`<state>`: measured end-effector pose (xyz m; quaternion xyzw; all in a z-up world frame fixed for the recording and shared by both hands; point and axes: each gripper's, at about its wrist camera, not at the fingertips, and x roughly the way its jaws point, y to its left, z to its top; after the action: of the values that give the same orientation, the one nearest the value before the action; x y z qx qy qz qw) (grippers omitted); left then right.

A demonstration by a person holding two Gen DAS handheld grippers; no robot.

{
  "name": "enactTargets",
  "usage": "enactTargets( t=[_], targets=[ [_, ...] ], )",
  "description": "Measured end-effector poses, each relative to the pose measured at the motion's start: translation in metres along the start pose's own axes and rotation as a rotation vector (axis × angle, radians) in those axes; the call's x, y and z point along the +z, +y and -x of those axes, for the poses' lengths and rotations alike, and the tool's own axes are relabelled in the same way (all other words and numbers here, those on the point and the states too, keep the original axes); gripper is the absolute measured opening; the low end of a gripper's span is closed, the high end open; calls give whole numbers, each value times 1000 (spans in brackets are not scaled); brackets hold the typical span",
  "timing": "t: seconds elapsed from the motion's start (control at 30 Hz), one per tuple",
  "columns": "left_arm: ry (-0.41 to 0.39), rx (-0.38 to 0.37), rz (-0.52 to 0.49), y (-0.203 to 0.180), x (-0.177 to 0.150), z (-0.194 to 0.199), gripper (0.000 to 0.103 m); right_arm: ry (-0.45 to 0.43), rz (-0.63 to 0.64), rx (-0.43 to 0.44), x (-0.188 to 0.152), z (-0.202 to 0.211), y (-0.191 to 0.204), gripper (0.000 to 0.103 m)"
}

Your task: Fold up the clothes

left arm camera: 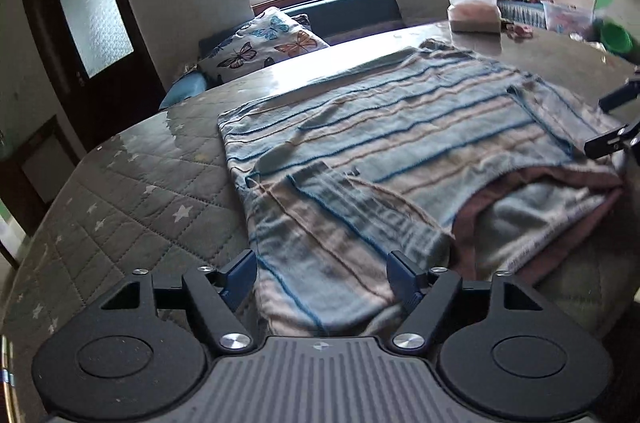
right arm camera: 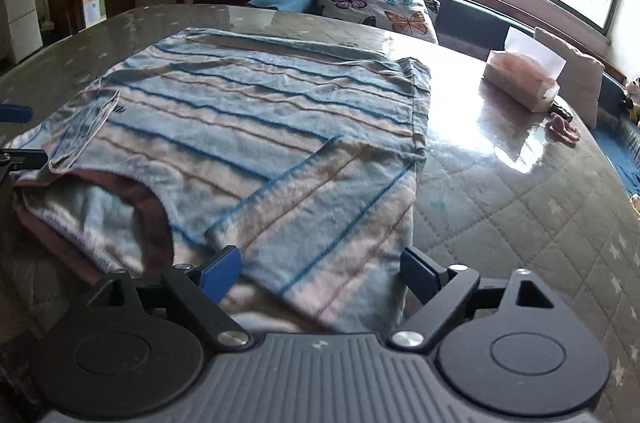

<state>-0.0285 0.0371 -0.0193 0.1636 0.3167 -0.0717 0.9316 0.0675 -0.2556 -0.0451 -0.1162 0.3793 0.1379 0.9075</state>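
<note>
Left wrist view: striped shirt [left arm camera: 392, 127] lies flat on quilted table cover [left arm camera: 120, 215], sleeves folded in across the front, brown neckline facing the cameras.
Left gripper [left arm camera: 322, 277]: jaws spread wide, blue pads either side of the near shoulder edge w/o pressing; nothing held.
Right gripper [right arm camera: 320, 275]: also wide open, straddling the other shoulder edge (cloth sits between the pads, not clamped). Its tips show at the right border of the left view [left arm camera: 612, 127].
Step, as judged: sleeves look done; next is prob. a pinch at both shoulders to fold top toward hem.
Risk 1: uneven bite. If one side catches only the top layer, the folded sleeve could slide out and undo the fold.
Risk 2: glossy cover over the quilt looks slick; a drag rather than a lift may shift the whole shirt.
Risk 3: a lopsided lift by one hand would skew the crease.
Around: tissue box [right arm camera: 524, 83] and small pink item [right arm camera: 564, 131] on far side of table, well apart from shirt; butterfly pillow [right arm camera: 376, 3] on bench beyond.
Obstructions: none in the fold path, as far as visible.
</note>
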Motion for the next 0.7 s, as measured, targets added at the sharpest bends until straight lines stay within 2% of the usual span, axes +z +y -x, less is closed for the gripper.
enactTargets(
  t=[0.27,0.4,0.47,0.57,0.63,0.7],
  targets=[
    [-28,-2,-49,0,-6,21,77,-22,65,16,-10,22,4,92],
    [-45,-44,-98,0,-10,35,77,-21,138,50,-13,36,11,91],
    [-49,-67,-144,-3,-13,38,76,-14,190,79,-16,41,18,86],
    [-46,-97,-207,-7,-17,39,69,15,244,111,-18,37,23,77],
    [-41,-113,-241,-10,-18,38,62,26,262,119,-18,32,23,75],
    [-36,-128,-268,-10,-19,35,55,27,253,131,-15,29,21,69]
  ],
)
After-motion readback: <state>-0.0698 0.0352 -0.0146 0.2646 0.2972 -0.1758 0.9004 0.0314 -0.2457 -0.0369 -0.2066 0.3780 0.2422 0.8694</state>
